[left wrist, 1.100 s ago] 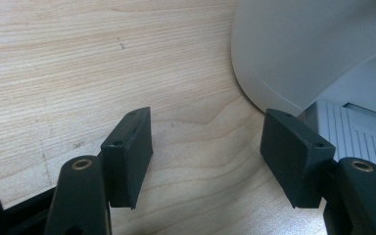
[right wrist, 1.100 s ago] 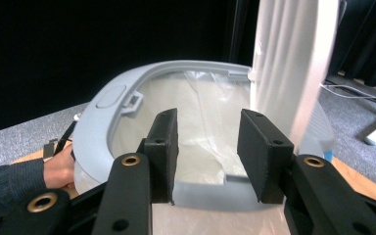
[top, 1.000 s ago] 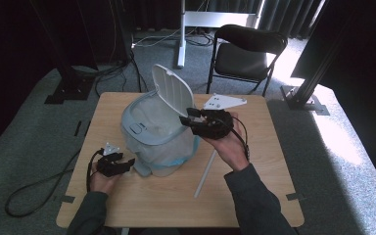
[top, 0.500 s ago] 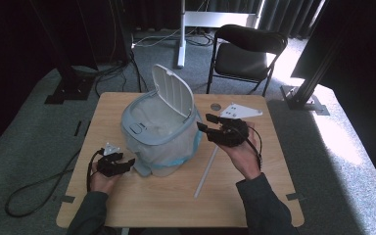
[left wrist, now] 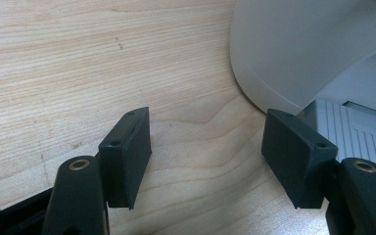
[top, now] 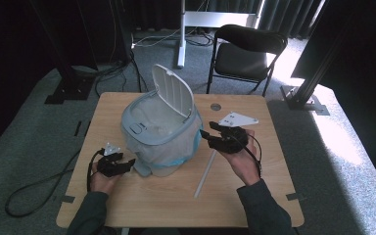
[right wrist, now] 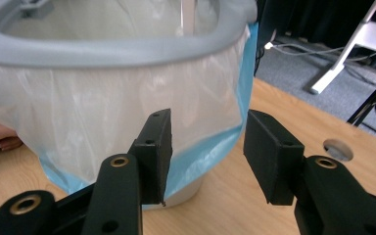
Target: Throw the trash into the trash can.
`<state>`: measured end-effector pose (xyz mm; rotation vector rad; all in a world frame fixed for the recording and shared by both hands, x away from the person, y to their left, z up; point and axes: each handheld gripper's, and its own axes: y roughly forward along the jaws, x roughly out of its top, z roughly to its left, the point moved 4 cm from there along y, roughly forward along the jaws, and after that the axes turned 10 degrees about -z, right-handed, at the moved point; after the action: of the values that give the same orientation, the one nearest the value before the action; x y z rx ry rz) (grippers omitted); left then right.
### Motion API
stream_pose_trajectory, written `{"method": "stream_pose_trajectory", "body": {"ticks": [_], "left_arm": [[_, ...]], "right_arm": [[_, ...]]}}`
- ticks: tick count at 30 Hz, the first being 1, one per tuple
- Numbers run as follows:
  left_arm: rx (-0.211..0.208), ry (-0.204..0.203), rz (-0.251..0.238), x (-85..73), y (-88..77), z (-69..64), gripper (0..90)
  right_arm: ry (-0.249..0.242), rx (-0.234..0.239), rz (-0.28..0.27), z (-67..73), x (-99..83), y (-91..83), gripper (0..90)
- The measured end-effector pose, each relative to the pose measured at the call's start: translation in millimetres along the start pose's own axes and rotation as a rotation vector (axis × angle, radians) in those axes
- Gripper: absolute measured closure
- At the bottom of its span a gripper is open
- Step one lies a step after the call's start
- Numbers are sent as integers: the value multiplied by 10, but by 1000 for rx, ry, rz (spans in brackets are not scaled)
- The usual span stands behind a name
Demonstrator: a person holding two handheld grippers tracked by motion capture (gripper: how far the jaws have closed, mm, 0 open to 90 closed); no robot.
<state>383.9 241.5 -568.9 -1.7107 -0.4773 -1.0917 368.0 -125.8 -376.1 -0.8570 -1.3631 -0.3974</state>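
A grey bin (top: 149,128) with its lid (top: 174,90) raised stands mid-table, lined with a clear bag (right wrist: 103,112) that has a blue edge. My right gripper (top: 206,134) hovers just right of the bin, pointing at its bagged side (right wrist: 208,147). Its jaws have just been opening and hold nothing. At the bin's front left my left gripper (top: 127,164) rests low on the table. In the left gripper view it stands open (left wrist: 208,152) beside the bin's base (left wrist: 293,44), with bare wood between its jaws.
A thin white strip (top: 205,171) lies on the wooden table (top: 254,196) in front of my right hand. A cable hole (top: 216,106) sits near the far edge. Behind the table stand a black chair (top: 247,54) and a white stand (top: 182,34).
My right hand has come away from the bin's rim, moving right and down to beside the bin. Its jaws stand a little wider. The left hand has stayed put.
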Motion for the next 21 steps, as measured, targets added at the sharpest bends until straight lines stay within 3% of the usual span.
{"method": "stream_pose_trajectory", "body": {"ticks": [6, 21], "left_arm": [[0, 0, 0, 0, 0, 0, 354], [-2, 0, 2, 0, -1, -1, 354]], "right_arm": [[39, 0, 27, -58, -193, 1, 517], [27, -14, 71, -20, -416, 44, 469]]}}
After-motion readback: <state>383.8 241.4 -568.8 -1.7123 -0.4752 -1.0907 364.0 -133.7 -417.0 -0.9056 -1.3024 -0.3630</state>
